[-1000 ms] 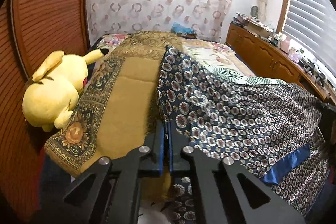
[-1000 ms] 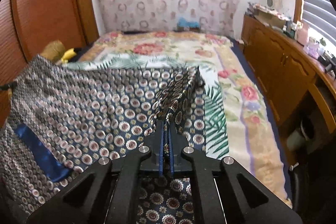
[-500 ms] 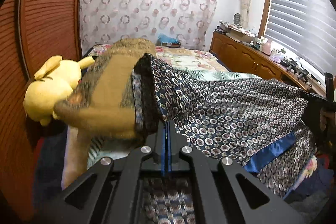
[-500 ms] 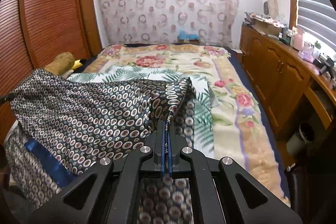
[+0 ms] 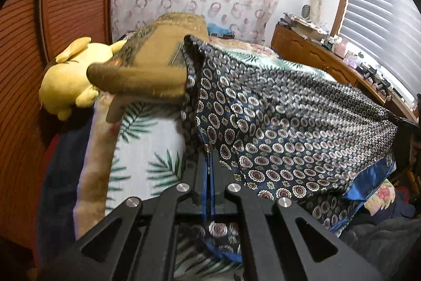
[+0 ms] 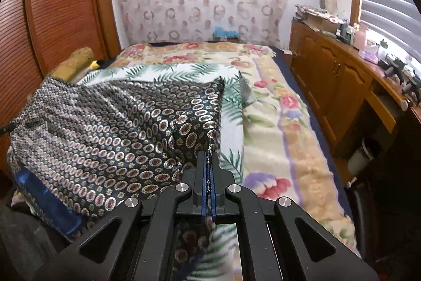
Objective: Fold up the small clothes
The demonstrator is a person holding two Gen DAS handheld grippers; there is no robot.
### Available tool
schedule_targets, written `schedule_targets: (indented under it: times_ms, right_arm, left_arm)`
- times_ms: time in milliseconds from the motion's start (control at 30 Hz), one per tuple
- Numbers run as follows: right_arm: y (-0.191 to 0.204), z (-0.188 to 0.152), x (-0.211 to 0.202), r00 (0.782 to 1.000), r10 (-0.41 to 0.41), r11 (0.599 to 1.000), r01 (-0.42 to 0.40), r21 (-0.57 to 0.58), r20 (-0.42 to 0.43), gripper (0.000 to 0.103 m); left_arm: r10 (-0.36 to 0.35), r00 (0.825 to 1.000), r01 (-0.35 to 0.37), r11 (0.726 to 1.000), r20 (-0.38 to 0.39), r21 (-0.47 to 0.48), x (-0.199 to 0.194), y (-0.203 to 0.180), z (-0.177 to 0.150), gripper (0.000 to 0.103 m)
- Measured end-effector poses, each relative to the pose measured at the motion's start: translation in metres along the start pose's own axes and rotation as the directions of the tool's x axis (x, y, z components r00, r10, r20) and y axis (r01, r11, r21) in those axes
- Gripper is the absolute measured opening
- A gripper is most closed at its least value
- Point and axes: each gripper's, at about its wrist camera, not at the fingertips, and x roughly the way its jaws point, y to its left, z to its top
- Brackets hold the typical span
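A dark blue garment (image 5: 276, 117) with a pattern of small rings and a plain blue band hangs stretched between both grippers above the bed. My left gripper (image 5: 208, 162) is shut on one edge of it. My right gripper (image 6: 209, 162) is shut on the opposite edge, and the garment (image 6: 105, 128) spreads to the left in that view. The lower part of the garment droops toward the bed's near edge.
A bed with a leaf and flower blanket (image 6: 263, 123) lies below. A yellow plush toy (image 5: 68, 75) and a brown-gold folded rug (image 5: 158, 52) lie at the left by a wooden wardrobe (image 5: 21, 70). A wooden cabinet (image 6: 342, 86) with clutter lines the right wall.
Both grippers have risen with the garment, lifting it off the bed. The cloth now hangs higher and more taut between them.
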Motion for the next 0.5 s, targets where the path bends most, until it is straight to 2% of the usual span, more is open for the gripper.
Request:
schedule_targets:
  times_ms: [133,300,367,433,500]
  right_arm:
    - [-0.001,-0.005,0.008,0.999,-0.019,1.000,0.019,-0.004,-0.028,0.000]
    - [0.009,0.001,0.006,0.999,-0.043,0.999,0.043,-0.021,-0.017,0.016]
    - [0.016,0.002,0.002,0.998,-0.057,0.997,0.057,-0.042,-0.006,0.029]
    - [0.023,0.005,-0.001,0.998,-0.065,0.996,0.066,-0.060,0.013,0.035]
    - [0.031,0.004,-0.004,0.998,-0.061,0.995,0.062,-0.071,0.026,0.036]
  left_arm:
    - [0.002,1.000,-0.002,1.000,-0.025,-0.005,0.005,0.001,-0.005,0.000]
    - [0.017,1.000,-0.017,1.000,-0.023,0.011,0.005,-0.001,-0.003,0.002]
    - [0.029,0.999,-0.029,0.999,-0.020,0.021,0.003,-0.004,-0.003,0.005]
    - [0.044,0.999,-0.043,0.999,-0.014,0.032,0.002,-0.004,-0.004,0.006]
    - [0.035,0.999,-0.035,0.999,-0.008,0.033,0.001,-0.005,-0.003,0.006]
